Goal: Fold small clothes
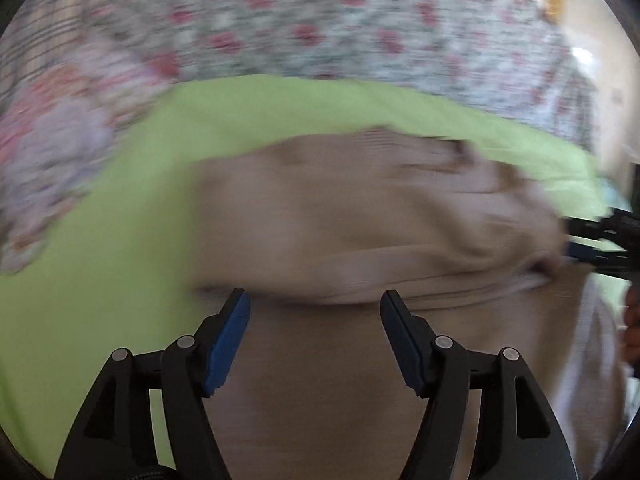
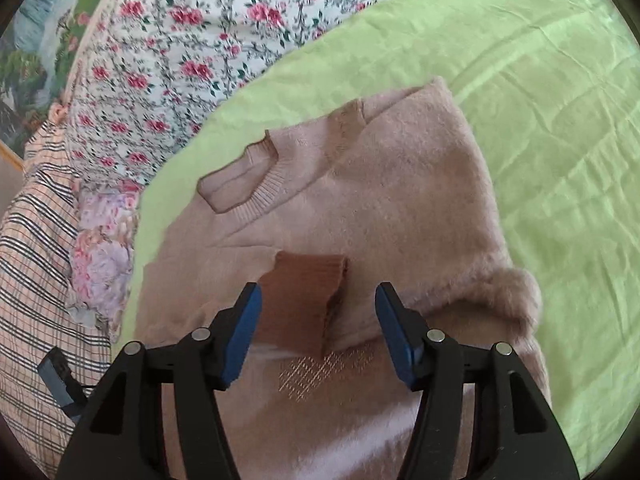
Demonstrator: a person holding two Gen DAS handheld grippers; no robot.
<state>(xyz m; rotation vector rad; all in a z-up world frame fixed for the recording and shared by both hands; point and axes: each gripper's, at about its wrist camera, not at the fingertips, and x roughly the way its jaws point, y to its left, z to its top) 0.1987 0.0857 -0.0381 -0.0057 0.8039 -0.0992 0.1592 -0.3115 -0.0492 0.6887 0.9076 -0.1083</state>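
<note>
- Small pink-beige knitted sweater (image 2: 400, 200), spread on a light green sheet (image 2: 540, 120); ribbed neckline (image 2: 256, 184) toward the far left, one side already turned in, a fuzzy bulge of cloth (image 2: 516, 296) at the near right edge.
- Darker ribbed cuff (image 2: 308, 296) lying on the body of the garment, just ahead of and between the two fingers in the right wrist view.
- Probably light, soft and limp: no stiffness to hold a shape, so likely to sag and drag when lifted; fuzzy surface unlikely to slip between the pads.
- Best taken at a doubled edge, the cuff or the ribbed hem, where thicker knit gives the pads something to bite.
- Right gripper (image 2: 318, 308): fingers spread wide apart, nothing between them, poised over the cuff.
- Left gripper (image 1: 316, 312): fingers likewise apart and empty, over a fold of the same garment (image 1: 360, 220); view heavily motion-blurred, contact with the cloth not discernible.
- Beyond the sheet: floral bedding (image 2: 180, 60) at far left, striped plaid cloth (image 2: 36, 260) at near left.
</note>
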